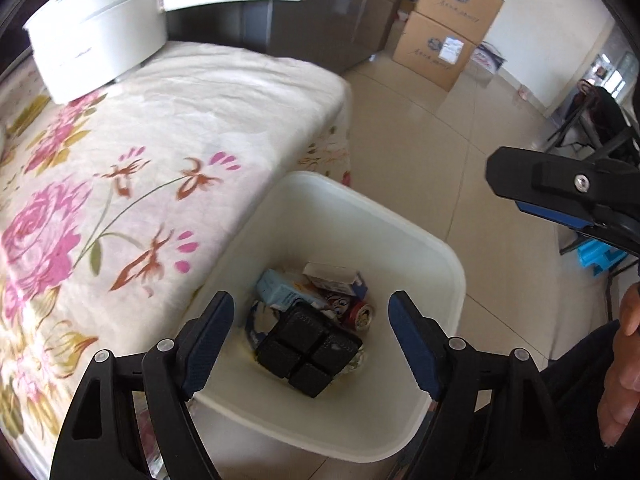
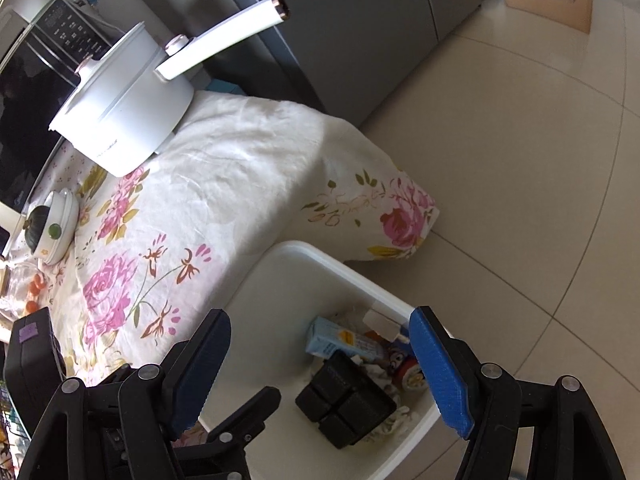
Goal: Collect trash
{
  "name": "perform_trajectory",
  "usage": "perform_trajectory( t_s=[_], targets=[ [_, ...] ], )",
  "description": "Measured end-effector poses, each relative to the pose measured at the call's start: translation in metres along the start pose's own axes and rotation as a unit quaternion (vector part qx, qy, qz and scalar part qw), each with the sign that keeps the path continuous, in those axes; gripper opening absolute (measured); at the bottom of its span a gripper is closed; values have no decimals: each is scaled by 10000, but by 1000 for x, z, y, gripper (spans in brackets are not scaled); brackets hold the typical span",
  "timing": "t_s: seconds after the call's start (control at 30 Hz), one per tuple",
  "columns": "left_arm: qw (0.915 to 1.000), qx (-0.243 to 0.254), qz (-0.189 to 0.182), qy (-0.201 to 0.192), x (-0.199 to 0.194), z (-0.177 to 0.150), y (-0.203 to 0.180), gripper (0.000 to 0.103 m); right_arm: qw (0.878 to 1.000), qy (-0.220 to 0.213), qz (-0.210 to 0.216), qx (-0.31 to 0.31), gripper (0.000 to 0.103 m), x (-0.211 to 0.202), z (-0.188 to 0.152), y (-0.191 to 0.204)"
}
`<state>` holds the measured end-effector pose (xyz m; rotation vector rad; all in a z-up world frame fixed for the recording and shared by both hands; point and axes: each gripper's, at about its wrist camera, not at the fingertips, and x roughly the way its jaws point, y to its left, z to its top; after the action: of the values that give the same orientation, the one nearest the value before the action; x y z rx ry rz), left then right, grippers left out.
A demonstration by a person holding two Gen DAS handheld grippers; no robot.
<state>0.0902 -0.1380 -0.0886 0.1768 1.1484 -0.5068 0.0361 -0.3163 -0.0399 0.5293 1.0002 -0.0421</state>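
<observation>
Floor-standing bin (image 1: 400,232) holds black tray (image 1: 310,350) below both spread, empty tools (image 1: 310,320).

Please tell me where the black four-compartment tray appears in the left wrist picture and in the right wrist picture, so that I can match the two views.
Left wrist: the black tray lies low in the centre, inside the white bin, on top of the other trash, between the open fingers.
Right wrist: the black tray lies low, right of centre, inside the same bin.
Shared landmark: the white pot on the floral cloth.
</observation>
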Motion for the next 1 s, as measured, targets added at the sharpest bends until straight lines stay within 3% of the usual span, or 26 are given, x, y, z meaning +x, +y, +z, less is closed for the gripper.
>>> perform_trajectory(
  t_s=[0.1, 0.3, 0.53, 0.63, 1.0],
  targets=[
    [9989, -233, 405, 71, -12, -7, 16, 82, 9997, 25, 53, -232, 79, 2, -5, 14],
    [9936, -569, 923, -311, -53, -25, 45, 82, 9966, 90, -38, -818, 79, 11, -23, 46],
    [9895, -1001, 835, -623, -94, -56, 65, 82, 9882, 132, 20, -1523, 79, 13, -53, 87],
    [9857, -987, 1059, -857, -111, -69, 65, 82, 9838, 17, -37, -1794, 79, 9, -63, 103],
    [9722, -1146, 1363, -1519, -152, -111, 64, 86, 9816, -288, 265, -1869, 79, -22, -96, 130]
  ],
)
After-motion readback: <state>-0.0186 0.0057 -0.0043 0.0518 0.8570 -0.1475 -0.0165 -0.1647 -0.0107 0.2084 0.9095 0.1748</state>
